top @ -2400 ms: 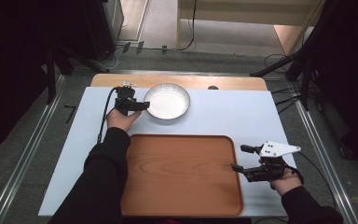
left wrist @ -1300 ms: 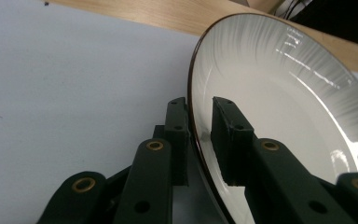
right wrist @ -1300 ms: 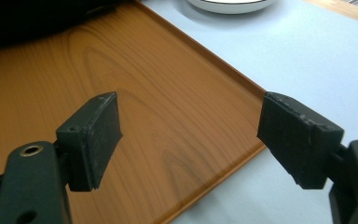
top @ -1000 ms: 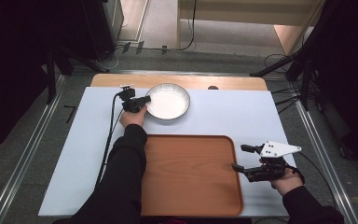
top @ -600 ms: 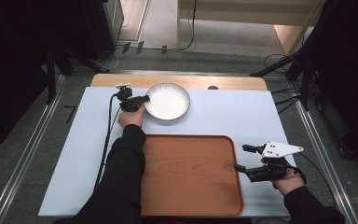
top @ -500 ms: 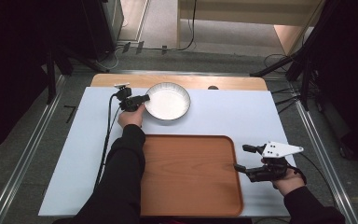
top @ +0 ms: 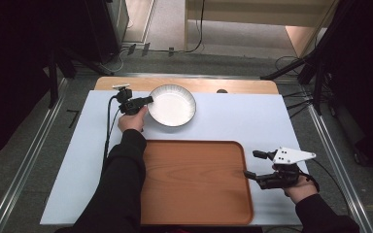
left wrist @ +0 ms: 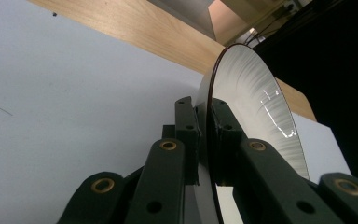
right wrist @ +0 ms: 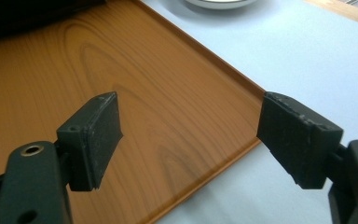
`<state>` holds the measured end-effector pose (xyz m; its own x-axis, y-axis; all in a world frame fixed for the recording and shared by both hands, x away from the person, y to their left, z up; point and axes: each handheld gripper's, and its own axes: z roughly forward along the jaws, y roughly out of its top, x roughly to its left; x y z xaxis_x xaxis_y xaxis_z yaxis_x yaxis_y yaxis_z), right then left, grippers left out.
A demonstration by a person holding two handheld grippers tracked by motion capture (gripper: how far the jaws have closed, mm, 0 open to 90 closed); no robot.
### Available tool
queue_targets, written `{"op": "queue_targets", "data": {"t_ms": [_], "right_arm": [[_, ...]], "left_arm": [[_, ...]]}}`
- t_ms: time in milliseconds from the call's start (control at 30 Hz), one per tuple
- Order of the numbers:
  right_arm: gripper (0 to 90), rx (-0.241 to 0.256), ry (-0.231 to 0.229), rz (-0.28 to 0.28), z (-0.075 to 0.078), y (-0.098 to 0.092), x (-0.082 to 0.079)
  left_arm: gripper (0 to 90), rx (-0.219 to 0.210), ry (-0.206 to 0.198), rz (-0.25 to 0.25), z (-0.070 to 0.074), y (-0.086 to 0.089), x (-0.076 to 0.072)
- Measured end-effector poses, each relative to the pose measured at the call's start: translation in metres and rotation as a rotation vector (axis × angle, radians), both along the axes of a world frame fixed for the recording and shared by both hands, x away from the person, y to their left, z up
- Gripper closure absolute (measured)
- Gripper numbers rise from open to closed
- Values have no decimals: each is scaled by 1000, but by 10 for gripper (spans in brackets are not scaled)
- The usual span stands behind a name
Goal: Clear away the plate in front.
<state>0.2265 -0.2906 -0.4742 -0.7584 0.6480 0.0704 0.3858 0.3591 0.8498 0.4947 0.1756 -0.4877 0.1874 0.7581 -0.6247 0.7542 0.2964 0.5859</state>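
A white bowl (top: 172, 104) with a ribbed inside stands at the far middle of the table. My left gripper (top: 145, 100) is at its left rim. In the left gripper view the gripper (left wrist: 207, 135) is shut on the thin rim of the bowl (left wrist: 256, 107), one jaw inside and one outside. A brown wooden tray (top: 194, 182) lies empty at the near middle. My right gripper (top: 251, 163) hovers open at the tray's right edge with nothing between its jaws. The right gripper view has the gripper (right wrist: 189, 135) over the corner of the tray (right wrist: 51, 70), with the bowl (right wrist: 219, 3) far off.
The pale table top (top: 252, 121) has bare room right of the bowl. A wooden strip (top: 243, 86) runs along its far edge. The left gripper's black cable (top: 109, 127) trails down the left side. Metal rails (top: 29, 160) flank the table on the floor.
My left gripper has moved right from beside the bowl onto its left rim and closed there. The bowl has barely shifted. My right gripper drifted slightly right.
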Motion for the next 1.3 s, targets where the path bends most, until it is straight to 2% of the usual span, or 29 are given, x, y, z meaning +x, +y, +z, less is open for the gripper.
{"op": "queue_targets", "data": {"t_ms": [133, 400, 533, 733, 967, 1133, 1300], "right_arm": [[222, -4, 0, 0, 0, 0, 0], [223, 3, 4, -7, 0, 0, -1], [222, 7, 5, -10, 0, 0, -1], [223, 6, 8, -12, 1, -1, -2], [222, 6, 8, -13, 0, -1, -2], [223, 2, 5, -14, 0, -1, -2], [223, 2, 6, -14, 0, -1, -2]], "left_arm": [[846, -42, 1, -8, 2, 5, -6], [843, -64, 5, -43, 15, 11, -14], [843, -68, 13, -86, 24, 13, -20], [838, -112, 13, -104, 28, 20, -30], [836, -87, 29, -131, 32, 27, -41], [835, -119, 47, -145, 30, 30, -50], [835, -123, 47, -164, 30, 32, -57]]}}
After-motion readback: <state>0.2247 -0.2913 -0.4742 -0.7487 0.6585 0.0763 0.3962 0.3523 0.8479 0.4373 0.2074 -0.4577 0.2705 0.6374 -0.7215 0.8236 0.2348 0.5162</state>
